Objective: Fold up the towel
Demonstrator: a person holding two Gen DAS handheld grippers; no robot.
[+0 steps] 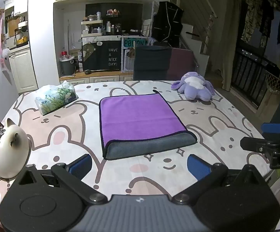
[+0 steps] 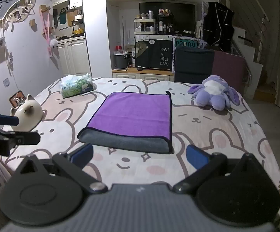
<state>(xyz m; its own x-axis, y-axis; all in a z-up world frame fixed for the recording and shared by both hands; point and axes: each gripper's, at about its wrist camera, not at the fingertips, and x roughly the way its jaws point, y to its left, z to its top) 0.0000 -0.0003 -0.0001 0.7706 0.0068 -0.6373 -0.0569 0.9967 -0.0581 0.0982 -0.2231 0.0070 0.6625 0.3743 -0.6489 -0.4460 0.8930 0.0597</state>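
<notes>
A purple towel point(image 1: 140, 118) with a dark edge lies folded flat in the middle of the table, its grey underside showing as a band along the near fold. It also shows in the right wrist view point(image 2: 134, 118). My left gripper point(image 1: 139, 167) is open and empty, hovering just short of the towel's near edge. My right gripper point(image 2: 139, 157) is open and empty, also just short of the near edge. Each gripper shows at the side of the other's view: the right one point(image 1: 263, 137) and the left one point(image 2: 22, 128).
The table point(image 1: 217, 119) has a bunny-print cloth. A tissue pack point(image 1: 56, 99) lies at the far left, a purple plush toy point(image 1: 195, 88) at the far right, a white cat figurine point(image 1: 8, 150) at the near left. A dark chair point(image 1: 151, 62) stands behind.
</notes>
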